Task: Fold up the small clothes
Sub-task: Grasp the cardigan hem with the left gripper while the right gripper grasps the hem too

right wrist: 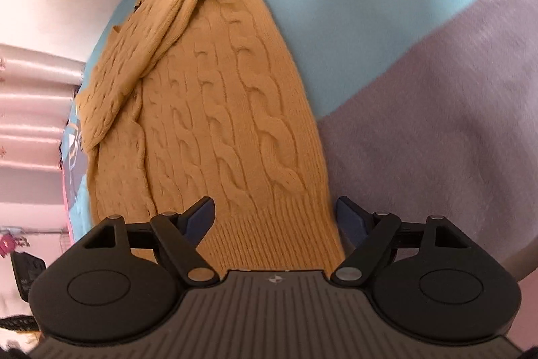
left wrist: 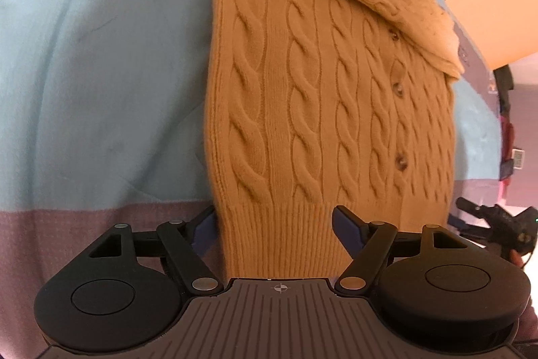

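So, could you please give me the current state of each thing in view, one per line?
Cardigan: lying flat on the blanket, buttoned, both sleeves folded in across the top, bottom half not yet folded up.
Ribbed hem: between the open fingers of both grippers, not pinched.
Left gripper: open, at the hem's left corner.
Right gripper: open, at the hem's right corner.
Blanket: spread out under the cardigan.

so it's a small mustard-tan cable-knit cardigan (left wrist: 322, 103) (right wrist: 215, 110), lying flat and buttoned with brown buttons down the front. both sleeves are folded in across the chest, ribbed hem nearest the cameras, collar end far away.
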Available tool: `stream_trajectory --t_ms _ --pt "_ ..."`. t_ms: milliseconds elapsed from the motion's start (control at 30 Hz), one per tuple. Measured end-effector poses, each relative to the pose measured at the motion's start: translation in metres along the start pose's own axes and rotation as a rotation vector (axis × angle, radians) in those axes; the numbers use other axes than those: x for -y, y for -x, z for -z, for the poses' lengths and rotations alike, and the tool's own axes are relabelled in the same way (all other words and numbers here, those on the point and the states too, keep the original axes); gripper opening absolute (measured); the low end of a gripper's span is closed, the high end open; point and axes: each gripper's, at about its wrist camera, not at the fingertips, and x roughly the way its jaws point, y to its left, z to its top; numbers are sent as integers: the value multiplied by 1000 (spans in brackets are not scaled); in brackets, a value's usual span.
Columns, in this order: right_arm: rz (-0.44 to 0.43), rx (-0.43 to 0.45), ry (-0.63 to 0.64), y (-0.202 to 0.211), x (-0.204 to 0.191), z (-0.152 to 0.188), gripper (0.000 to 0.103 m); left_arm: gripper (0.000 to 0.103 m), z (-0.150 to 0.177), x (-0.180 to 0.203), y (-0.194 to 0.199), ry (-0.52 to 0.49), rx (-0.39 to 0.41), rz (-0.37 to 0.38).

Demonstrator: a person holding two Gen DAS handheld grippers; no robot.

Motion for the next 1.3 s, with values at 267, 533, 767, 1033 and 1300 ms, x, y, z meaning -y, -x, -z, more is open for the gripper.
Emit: stream_trajectory --t_ms 267,533,767,1033,1300 --pt "-49 48 -133 10 27 6 66 103 -6 -10 0 68 20 85" --pt "-157 18 -204 0 39 -4 63 103 -2 -19 -7 133 9 201" --pt "-243 -99 -218 -13 46 4 63 103 12 -37 -19 236 -20 327" --pt "-259 -105 -240 -25 35 -5 56 103 2 -25 -28 202 -35 351" --pt "-198 -139 -192 -28 28 -10 42 90 -2 -28 -44 213 -80 331"
